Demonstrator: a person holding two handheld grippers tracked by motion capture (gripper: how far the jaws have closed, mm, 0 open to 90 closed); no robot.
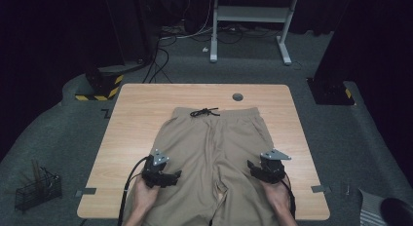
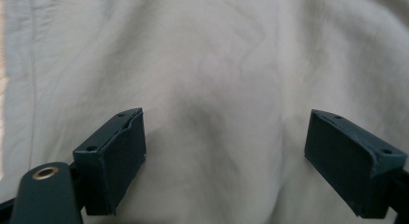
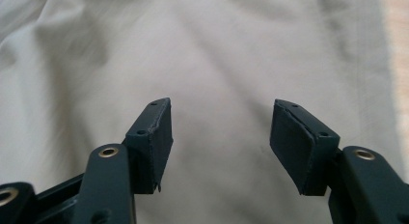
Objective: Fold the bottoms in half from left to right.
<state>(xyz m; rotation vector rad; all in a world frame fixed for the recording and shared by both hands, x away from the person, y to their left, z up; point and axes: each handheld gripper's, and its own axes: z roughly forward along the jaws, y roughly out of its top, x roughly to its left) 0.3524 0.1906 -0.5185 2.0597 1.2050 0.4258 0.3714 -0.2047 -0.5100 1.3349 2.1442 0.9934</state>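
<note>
Shorts (image 1: 214,153) of tan cloth are seen in the high view spread flat on the wooden table (image 1: 131,114), waistband toward the far edge with a dark drawstring (image 1: 204,112) knotted at its middle, and the legs running to the near edge. The left gripper (image 1: 171,178) is held over the left leg and the right gripper (image 1: 253,167) over the right leg, each in a hand entering from below.

In the left gripper view, the shorts (image 2: 217,64) are shown as pale, lightly creased cloth beneath the left gripper (image 2: 224,156), whose jaws are spread wide with nothing pinched between them.

In the right gripper view, the shorts (image 3: 202,55) lie under the right gripper (image 3: 221,144); its jaws are parted, with bare cloth visible in the gap and nothing gripped.
</note>
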